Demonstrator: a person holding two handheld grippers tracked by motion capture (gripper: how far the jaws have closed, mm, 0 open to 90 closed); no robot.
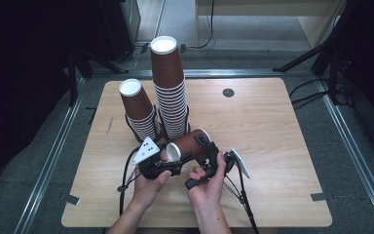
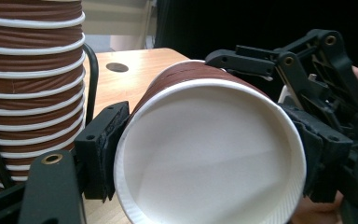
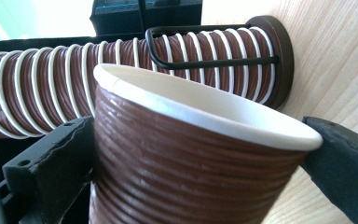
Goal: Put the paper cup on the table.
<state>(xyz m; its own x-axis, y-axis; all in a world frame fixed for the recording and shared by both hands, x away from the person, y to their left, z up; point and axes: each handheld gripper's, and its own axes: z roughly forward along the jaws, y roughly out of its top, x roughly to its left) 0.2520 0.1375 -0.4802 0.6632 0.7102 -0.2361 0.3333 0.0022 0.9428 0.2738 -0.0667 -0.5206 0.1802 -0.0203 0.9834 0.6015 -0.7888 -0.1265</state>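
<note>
1. Broadly, wooden table (image 1: pixel 272 126); two cup stacks (image 1: pixel 168 87) standing at its back.
2. Loose brown cup (image 1: pixel 187 145) lying sideways above the front edge; left gripper (image 1: pixel 168 158) pinches its rim, right gripper (image 1: pixel 205 148) clamps its body.
3. Risk: opposing squeezes may crush the paper wall.
4. Left gripper view exposes the white interior; high view doesn't.

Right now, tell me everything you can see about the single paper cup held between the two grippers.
The paper cup is brown with a ribbed outer wall, a plain white inside and a rolled white rim. It is empty and lies tipped on its side above the wooden table, mouth toward the person, just in front of two cup stacks. The left gripper clamps it at the rim; the right gripper has a jaw against each side of its wall.
</note>
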